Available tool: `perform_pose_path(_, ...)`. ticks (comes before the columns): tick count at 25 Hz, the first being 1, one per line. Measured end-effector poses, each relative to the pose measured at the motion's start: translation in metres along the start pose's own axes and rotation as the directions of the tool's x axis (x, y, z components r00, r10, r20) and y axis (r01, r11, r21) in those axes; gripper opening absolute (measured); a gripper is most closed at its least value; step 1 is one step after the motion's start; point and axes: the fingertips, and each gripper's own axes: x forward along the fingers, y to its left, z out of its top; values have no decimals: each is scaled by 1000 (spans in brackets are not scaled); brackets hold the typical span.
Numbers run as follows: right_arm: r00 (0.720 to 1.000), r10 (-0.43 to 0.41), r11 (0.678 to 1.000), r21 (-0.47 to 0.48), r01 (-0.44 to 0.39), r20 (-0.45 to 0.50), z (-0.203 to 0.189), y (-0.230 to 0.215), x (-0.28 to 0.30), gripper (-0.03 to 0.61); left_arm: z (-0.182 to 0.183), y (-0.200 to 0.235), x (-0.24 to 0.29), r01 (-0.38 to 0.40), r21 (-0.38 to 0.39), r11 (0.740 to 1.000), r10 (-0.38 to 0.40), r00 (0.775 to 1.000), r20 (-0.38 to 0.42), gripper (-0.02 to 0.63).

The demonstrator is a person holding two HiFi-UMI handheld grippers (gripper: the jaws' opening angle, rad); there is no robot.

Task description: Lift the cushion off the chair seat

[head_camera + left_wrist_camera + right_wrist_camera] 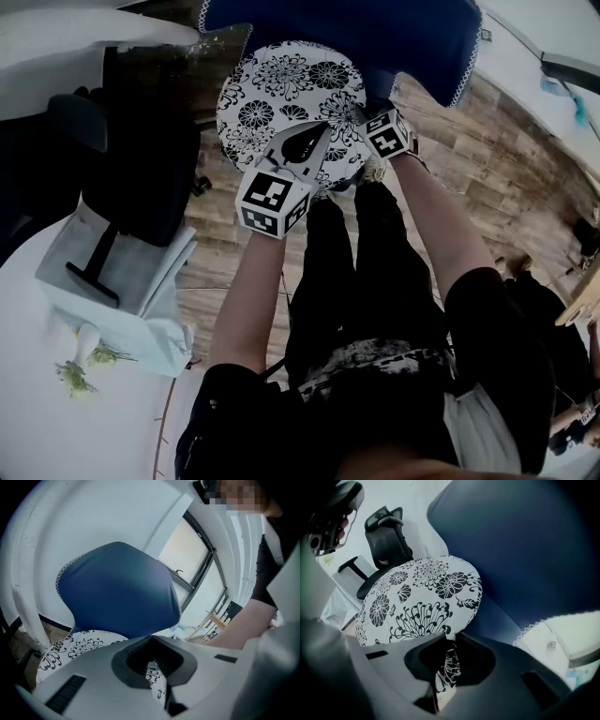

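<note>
A round white cushion [281, 98] with black flower print lies on the blue chair [347, 33]. My left gripper [309, 141] reaches onto the cushion's near edge. In the left gripper view its jaws [151, 639] meet at the tips with the printed fabric [153, 674] caught between them, below the blue backrest [117, 592]. My right gripper [361, 117] is at the cushion's right edge. In the right gripper view the jaws [449, 637] are shut on a fold of the cushion [422, 597], and a strip of fabric [449, 665] runs down between the pads.
A black office chair [141, 159] stands to the left of the blue chair, also seen as the black office chair [386, 524]. A white table [56, 412] with flowers [84, 361] is at lower left. The person's legs [366, 272] stand on the wooden floor [506, 169].
</note>
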Motion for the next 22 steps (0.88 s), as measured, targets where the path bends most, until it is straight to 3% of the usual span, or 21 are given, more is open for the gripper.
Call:
perform_pose_path(11,997,56,997,55,-59,54,24,3,-42,48,19,-6,-15,-27,20,999,27,1000,11,15)
perform_pose_path(22,973,117,985,100,-138,197,76,32,-126,46,70,-18,-62,-63,77,995,59,997,52,15)
